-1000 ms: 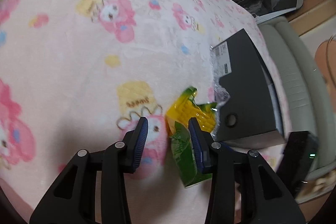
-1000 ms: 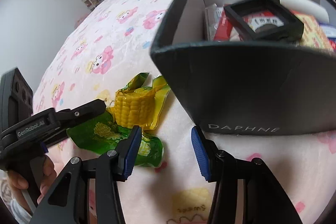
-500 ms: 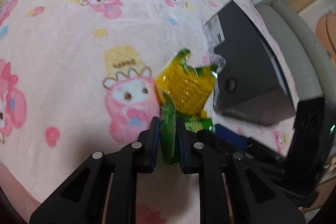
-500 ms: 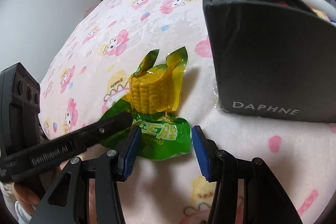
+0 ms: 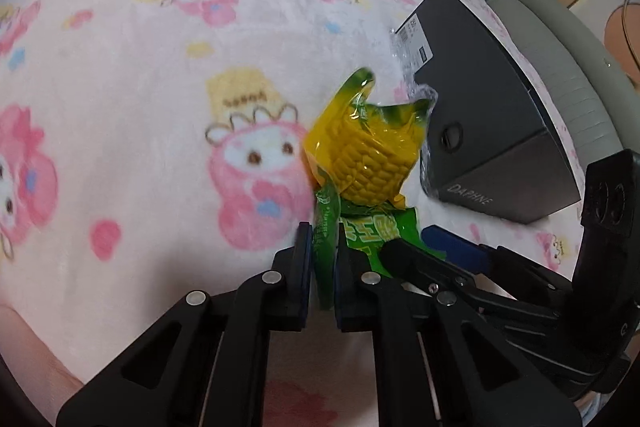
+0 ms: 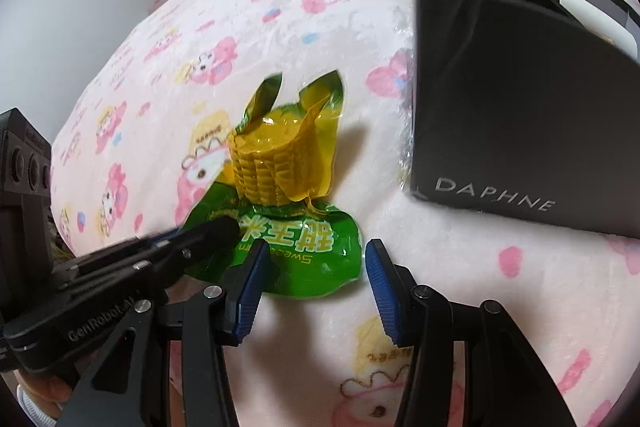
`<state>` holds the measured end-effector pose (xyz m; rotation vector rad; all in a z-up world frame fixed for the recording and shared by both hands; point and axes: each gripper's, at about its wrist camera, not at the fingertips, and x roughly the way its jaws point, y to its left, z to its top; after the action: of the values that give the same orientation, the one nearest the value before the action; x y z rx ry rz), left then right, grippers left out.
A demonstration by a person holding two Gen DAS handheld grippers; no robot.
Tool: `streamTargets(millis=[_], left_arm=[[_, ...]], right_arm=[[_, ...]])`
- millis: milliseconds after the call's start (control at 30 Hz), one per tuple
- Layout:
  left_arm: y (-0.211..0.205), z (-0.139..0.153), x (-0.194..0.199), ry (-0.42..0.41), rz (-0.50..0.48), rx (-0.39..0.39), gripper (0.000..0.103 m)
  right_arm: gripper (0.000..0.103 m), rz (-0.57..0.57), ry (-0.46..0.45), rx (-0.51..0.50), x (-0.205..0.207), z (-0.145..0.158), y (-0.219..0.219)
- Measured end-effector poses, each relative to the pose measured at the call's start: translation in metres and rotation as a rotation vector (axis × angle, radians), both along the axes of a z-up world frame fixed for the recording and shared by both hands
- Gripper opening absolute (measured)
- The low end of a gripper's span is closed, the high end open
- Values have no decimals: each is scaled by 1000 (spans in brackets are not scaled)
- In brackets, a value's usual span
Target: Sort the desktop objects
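A vacuum-packed sweet corn packet (image 5: 368, 163), yellow cob above and green label below, stands lifted off the pink cartoon blanket (image 5: 140, 75). My left gripper (image 5: 322, 259) is shut on the packet's green lower edge. In the right wrist view the packet (image 6: 280, 179) stands just ahead of my open right gripper (image 6: 312, 279), whose left finger is close to the green edge. The left gripper (image 6: 224, 227) reaches in from the left there. The black DAPHNE box (image 6: 520, 115) stands to the right of the packet.
The black box (image 5: 488, 115) holds several items, mostly hidden behind its wall; a white roll (image 6: 580, 11) peeks over the rim. A beige seat and dark furniture (image 5: 560, 39) lie beyond the blanket's far edge.
My left gripper closed on the packet's green edge and raised it upright. The right gripper drew back from the box and now faces the packet, still open.
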<state>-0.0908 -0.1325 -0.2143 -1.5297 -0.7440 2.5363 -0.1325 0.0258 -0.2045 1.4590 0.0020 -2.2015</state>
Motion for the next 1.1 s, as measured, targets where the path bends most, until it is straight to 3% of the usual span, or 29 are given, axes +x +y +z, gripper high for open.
streamTargets(millis=[267,400,667,700,733,800,1000,1100], left_arm=[[27,8,13,23,-84,19,8],[34,11,19,30,-111,59,18],[3,8,21,78,-11,128,19],[3,6,21,75,-21,125,18],[6,6,21,72,-34,121,10],[16,8,22,67,-62,97,8],[41,8,24,35,-123,99,7],[50,9,27,17,-154,129,16]], right_arm=[[45,-62,51,54,15,17,26],[45,-108,60,55,21,27,45],[45,-90,-18,23,37,24,64],[45,-77,-45,3,38,22,62],[45,-65,-70,-15,39,19,60],[45,-53,-92,-27,37,8,53],[45,-115,-20,27,33,17,66],[44,-147,16,54,32,21,72]])
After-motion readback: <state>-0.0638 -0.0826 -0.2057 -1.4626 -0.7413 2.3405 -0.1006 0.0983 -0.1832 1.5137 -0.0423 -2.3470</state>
